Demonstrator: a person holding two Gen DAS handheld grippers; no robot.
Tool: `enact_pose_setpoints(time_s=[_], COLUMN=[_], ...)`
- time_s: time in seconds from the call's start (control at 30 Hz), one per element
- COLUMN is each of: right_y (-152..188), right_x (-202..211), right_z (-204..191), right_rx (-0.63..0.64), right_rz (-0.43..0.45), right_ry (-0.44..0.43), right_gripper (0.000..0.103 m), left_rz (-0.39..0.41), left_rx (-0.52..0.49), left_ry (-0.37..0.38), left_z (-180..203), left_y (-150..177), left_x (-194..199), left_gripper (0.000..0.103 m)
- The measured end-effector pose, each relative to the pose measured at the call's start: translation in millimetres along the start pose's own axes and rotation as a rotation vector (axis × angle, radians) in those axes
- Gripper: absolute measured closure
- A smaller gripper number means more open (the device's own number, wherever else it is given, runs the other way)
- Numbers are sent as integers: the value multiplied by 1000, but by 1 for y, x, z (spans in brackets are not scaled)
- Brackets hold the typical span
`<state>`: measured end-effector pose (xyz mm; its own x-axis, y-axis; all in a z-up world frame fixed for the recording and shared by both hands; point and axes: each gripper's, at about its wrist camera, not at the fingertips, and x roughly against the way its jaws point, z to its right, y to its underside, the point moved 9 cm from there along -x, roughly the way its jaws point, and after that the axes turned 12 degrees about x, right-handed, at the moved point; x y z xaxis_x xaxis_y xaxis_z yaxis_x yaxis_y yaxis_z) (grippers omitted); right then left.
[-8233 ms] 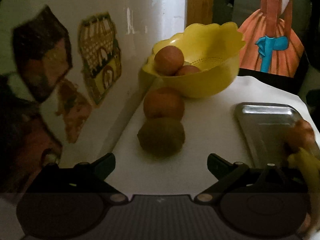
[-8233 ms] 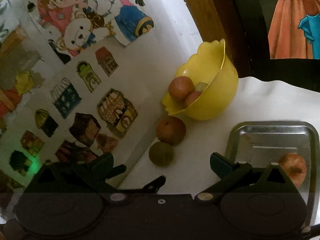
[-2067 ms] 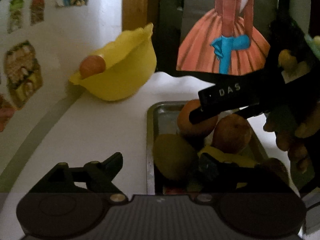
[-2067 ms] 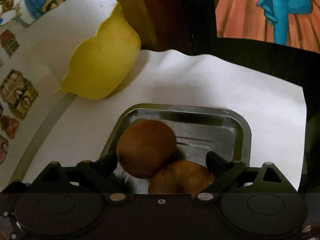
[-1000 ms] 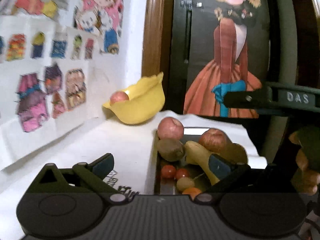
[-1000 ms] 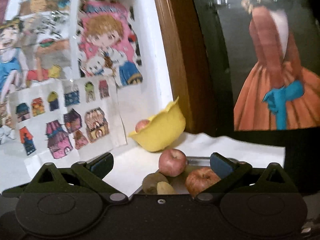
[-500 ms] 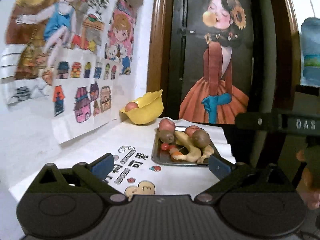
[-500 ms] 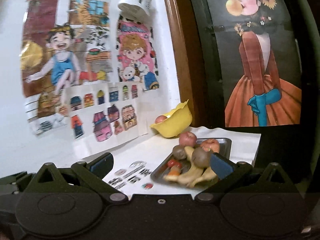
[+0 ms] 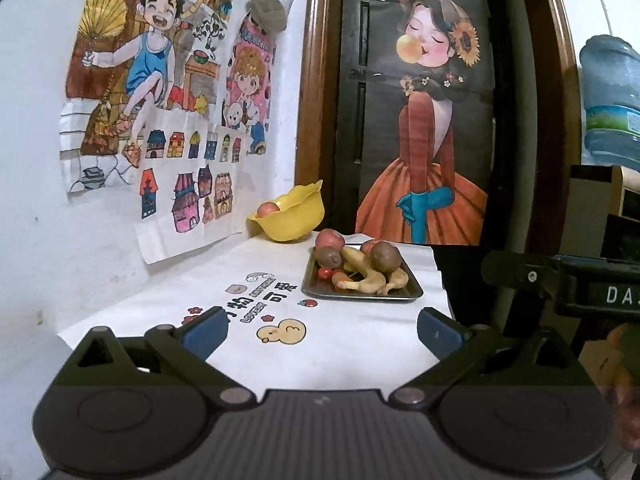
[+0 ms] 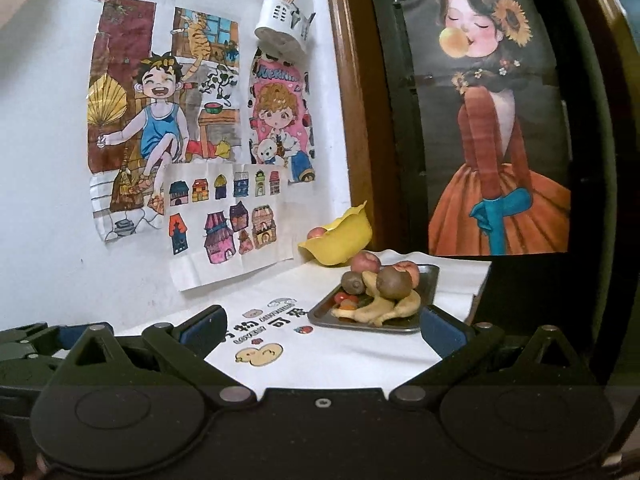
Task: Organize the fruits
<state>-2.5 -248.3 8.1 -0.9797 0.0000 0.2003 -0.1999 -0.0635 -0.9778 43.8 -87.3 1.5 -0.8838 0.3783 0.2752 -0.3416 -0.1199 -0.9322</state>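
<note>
A metal tray (image 9: pixel 412 292) (image 10: pixel 430 276) far back on the white table holds apples (image 9: pixel 329 239), kiwis (image 9: pixel 385 256) (image 10: pixel 394 281), bananas (image 9: pixel 370 280) (image 10: pixel 390 306) and small red fruits (image 9: pixel 325 273). Behind it a yellow bowl (image 9: pixel 294 216) (image 10: pixel 340 242) keeps one apple (image 9: pixel 266 209). My left gripper (image 9: pixel 320 334) is open and empty, well back from the tray over the near table. My right gripper (image 10: pixel 322 330) is likewise open and empty, and its side shows at the right of the left wrist view.
A white cloth with printed cartoons (image 9: pixel 280 330) covers the table. Children's drawings (image 9: pixel 160 92) hang on the left wall; a utensil holder (image 10: pixel 284 26) is mounted above. A dark door with a painted figure (image 9: pixel 424 128) stands behind. A water jug (image 9: pixel 610 100) is at the right.
Both grippers have pulled far back from the tray, which was close under them two seconds ago. The fruit on the tray and in the bowl stays put.
</note>
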Motion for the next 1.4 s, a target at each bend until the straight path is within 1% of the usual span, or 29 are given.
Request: enact_pose_setpoints(time_s=[0.17,0.3,0.47,0.67,0.8,0.97,1.23,1.4], right_y=[9,12,17,22,27,39,61,67], right_x=[22,33,38,34,25,5,-33,-60], right_z=[1,-1,-8,-16,-19,-23,-35,-36], right_rx=[-19,-13,10,23,32,33,42,28], right_rz=[9,18,10,6,0,-19,-29,-47], right_ry=[30,46,58,79,98,120,153,171], right_gripper=[1,1,1,1,1,1,1,1], left_rz=[3,-4,-24,-33,-37,-57,-61,-56], left_rx=[1,12,27,55,55,49,67,76], left_ry=[-7,-31,-64,-106,-136,-164,-153,-173], left_z=[0,-5,-13,-27,-39,-54,-80,-95], left_y=[10,18,25,21,16,17,26,25], left_x=[17,26,29,23,11,-10,-34,-48], left_gripper=[0,0,0,0,0,0,0,0])
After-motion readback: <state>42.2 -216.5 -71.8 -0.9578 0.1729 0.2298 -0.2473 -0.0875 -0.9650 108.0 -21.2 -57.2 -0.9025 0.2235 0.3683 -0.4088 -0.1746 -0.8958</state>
